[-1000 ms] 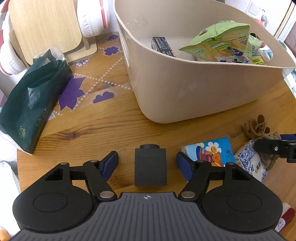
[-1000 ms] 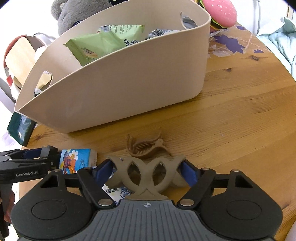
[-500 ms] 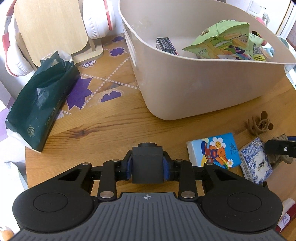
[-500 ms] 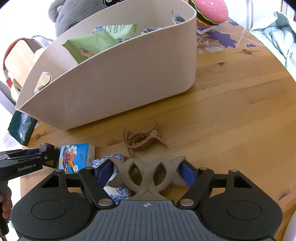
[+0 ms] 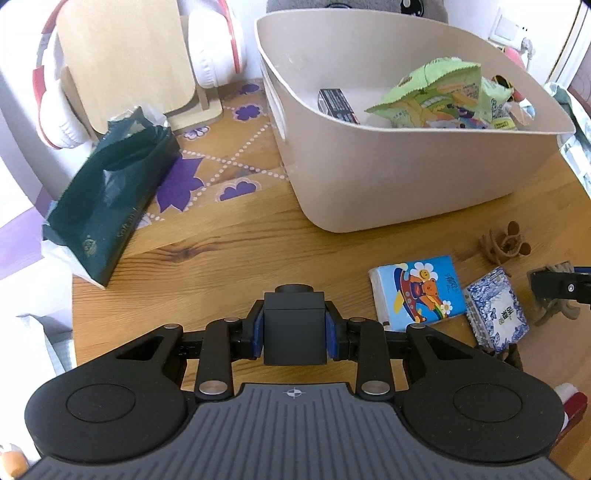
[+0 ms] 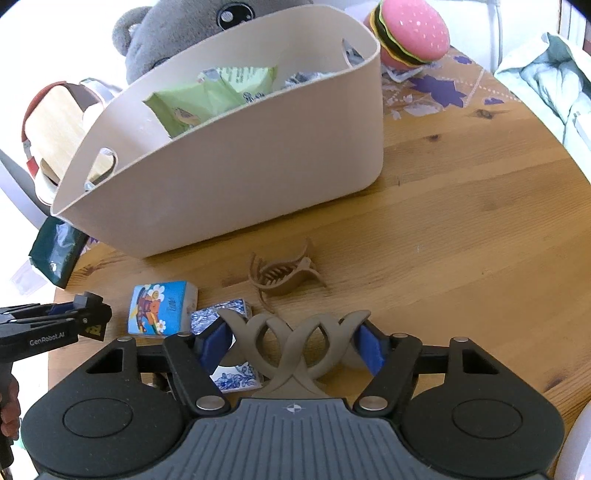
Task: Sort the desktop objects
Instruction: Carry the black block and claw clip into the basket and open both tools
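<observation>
My left gripper (image 5: 294, 328) is shut on a black box (image 5: 294, 332) and holds it above the wooden table (image 5: 221, 266). My right gripper (image 6: 295, 341) is shut on a large taupe hair claw (image 6: 295, 343), lifted off the table. The beige basket (image 5: 388, 177) stands ahead with green snack bags (image 5: 432, 96) and a dark small box (image 5: 338, 105) inside. On the table lie a blue cartoon tissue pack (image 5: 419, 293), a blue-white patterned pack (image 5: 495, 310) and a small brown hair claw (image 6: 282, 275). The basket also shows in the right wrist view (image 6: 236, 177).
A dark green tissue bag (image 5: 110, 195) lies at the left. White-red headphones (image 5: 218, 40) hang on a wooden stand (image 5: 125, 55) behind it. A grey plush toy (image 6: 177, 33) and a burger plush (image 6: 410, 33) sit behind the basket. A red-white item (image 5: 570, 402) lies at the table's right edge.
My left gripper closed on the black box and lifted it. My right gripper rose with the large hair claw and drew back from the table.
</observation>
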### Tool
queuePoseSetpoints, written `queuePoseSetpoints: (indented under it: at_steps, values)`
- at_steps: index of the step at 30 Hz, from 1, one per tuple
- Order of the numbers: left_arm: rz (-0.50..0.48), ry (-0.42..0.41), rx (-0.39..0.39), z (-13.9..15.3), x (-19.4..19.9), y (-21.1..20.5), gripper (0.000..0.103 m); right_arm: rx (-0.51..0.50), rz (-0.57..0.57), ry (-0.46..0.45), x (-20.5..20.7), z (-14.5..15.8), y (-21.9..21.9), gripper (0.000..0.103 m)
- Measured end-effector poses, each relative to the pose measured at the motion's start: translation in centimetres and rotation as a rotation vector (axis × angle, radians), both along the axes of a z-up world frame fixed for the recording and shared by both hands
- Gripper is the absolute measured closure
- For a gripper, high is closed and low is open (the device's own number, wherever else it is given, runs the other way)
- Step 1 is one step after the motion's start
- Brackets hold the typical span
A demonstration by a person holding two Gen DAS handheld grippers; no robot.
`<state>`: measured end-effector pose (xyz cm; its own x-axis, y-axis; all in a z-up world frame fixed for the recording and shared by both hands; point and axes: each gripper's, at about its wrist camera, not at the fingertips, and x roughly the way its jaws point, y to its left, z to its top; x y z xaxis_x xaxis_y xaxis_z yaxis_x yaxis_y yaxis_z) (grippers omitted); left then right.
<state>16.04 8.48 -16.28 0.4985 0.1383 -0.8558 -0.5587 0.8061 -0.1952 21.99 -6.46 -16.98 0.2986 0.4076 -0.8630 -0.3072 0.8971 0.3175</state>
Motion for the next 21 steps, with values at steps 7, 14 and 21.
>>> queuePoseSetpoints:
  at_steps: [7, 14, 21]
  values:
    - [0.022, -0.029, 0.028, 1.8, -0.9, 0.0, 0.071, 0.028, 0.016, -0.044, -0.3, 2.1, -0.8, 0.033]
    - [0.048, -0.088, 0.069, 4.8, -1.3, 1.2, 0.071, 0.057, 0.014, -0.101, 0.1, 4.9, -2.1, 0.033]
    - [0.05, -0.171, 0.144, 9.1, -0.3, 2.5, 0.071, 0.095, 0.029, -0.202, 1.3, 8.5, -2.9, 0.033]
